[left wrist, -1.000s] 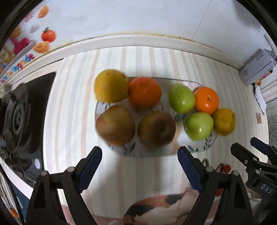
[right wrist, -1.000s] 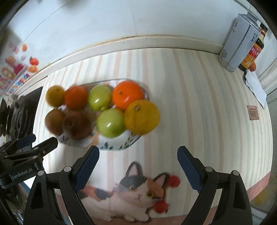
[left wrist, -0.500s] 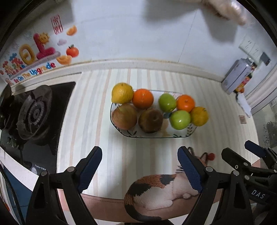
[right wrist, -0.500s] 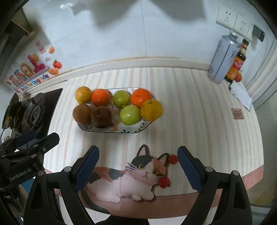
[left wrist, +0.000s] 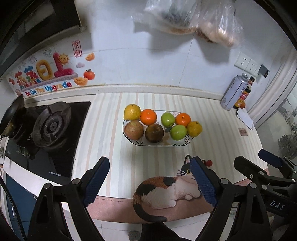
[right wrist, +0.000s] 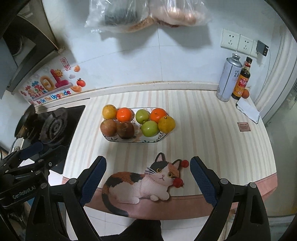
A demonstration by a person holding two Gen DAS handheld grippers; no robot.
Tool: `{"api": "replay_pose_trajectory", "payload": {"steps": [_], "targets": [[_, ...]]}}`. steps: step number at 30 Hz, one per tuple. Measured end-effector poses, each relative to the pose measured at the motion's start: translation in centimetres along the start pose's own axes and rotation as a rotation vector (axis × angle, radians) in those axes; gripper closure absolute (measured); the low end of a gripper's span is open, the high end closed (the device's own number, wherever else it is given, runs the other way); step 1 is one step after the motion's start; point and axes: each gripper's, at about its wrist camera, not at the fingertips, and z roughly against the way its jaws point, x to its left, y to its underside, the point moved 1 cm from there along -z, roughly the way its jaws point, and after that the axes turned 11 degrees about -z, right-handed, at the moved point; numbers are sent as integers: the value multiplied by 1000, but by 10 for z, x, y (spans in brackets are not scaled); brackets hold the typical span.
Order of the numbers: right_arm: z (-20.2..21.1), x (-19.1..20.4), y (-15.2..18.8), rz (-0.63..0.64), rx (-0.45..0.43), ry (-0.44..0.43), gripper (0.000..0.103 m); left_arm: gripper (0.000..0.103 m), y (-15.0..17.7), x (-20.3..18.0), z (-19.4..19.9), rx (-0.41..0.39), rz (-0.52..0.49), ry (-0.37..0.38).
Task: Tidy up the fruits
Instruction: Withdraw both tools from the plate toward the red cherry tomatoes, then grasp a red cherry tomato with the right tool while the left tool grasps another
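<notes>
An oblong patterned plate (left wrist: pixel 157 144) (right wrist: pixel 111 139) on the striped counter holds several fruits: a yellow one (left wrist: pixel 132 112), two oranges (left wrist: pixel 148 116) (left wrist: pixel 183 119), two green apples (left wrist: pixel 167 119) (left wrist: pixel 178 132), two brownish fruits (left wrist: pixel 134 129) (left wrist: pixel 154 133) and a yellow-orange one (left wrist: pixel 194 128). My left gripper (left wrist: pixel 149 178) hangs open and empty, high above the counter's near edge, well short of the plate. My right gripper (right wrist: pixel 148 176) is likewise open and empty over the cat-shaped mat (right wrist: pixel 141 182). Each gripper shows at the edge of the other's view.
A gas stove (left wrist: pixel 50 126) with a small pan (left wrist: pixel 11 115) lies left of the plate. A spray can (right wrist: pixel 229 77) and a sauce bottle (right wrist: pixel 242 81) stand at the back right by the wall sockets. Plastic bags (right wrist: pixel 148 13) hang on the wall above.
Both grippers have risen and pulled back from the plate, which now looks smaller and farther away. More of the wall, stove and counter edge has come into view. The jaws stay as wide as before.
</notes>
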Motion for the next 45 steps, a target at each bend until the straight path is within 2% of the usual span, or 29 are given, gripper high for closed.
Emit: {"api": "replay_pose_trajectory", "payload": {"steps": [7, 11, 14, 17, 22, 23, 24, 27, 32, 36, 40, 45], "targets": [[30, 6, 5, -3, -38, -29, 9, 14, 7, -5, 27, -36, -15, -4], [33, 5, 4, -24, -34, -58, 9, 14, 9, -6, 31, -40, -12, 9], [24, -7, 2, -63, -25, -93, 9, 14, 7, -9, 25, -34, -26, 8], [5, -28, 2, -108, -2, -69, 9, 0, 4, -15, 11, -13, -43, -4], [-43, -78, 11, -212, 73, -26, 11, 0, -1, -30, -27, 38, -92, -66], [-55, -88, 15, -232, 89, -19, 13, 0, -2, -33, -37, 51, -102, -76], [-71, -98, 21, -251, 111, -11, 22, 0, -3, -36, -48, 70, -113, -88], [-110, -119, 37, -295, 171, 1, 36, 0, -5, -47, -76, 116, -145, -105], [-179, -144, 65, -364, 263, 12, 46, 0, -4, -70, -128, 199, -219, -117], [-219, -151, 82, -392, 317, 5, 61, 0, -2, -88, -163, 262, -282, -126], [-232, -151, 89, -394, 310, -26, 70, 0, -1, -105, -188, 307, -325, -112], [-221, -159, 86, -400, 258, -14, 71, 0, -1, -128, -213, 356, -372, -55]]}}
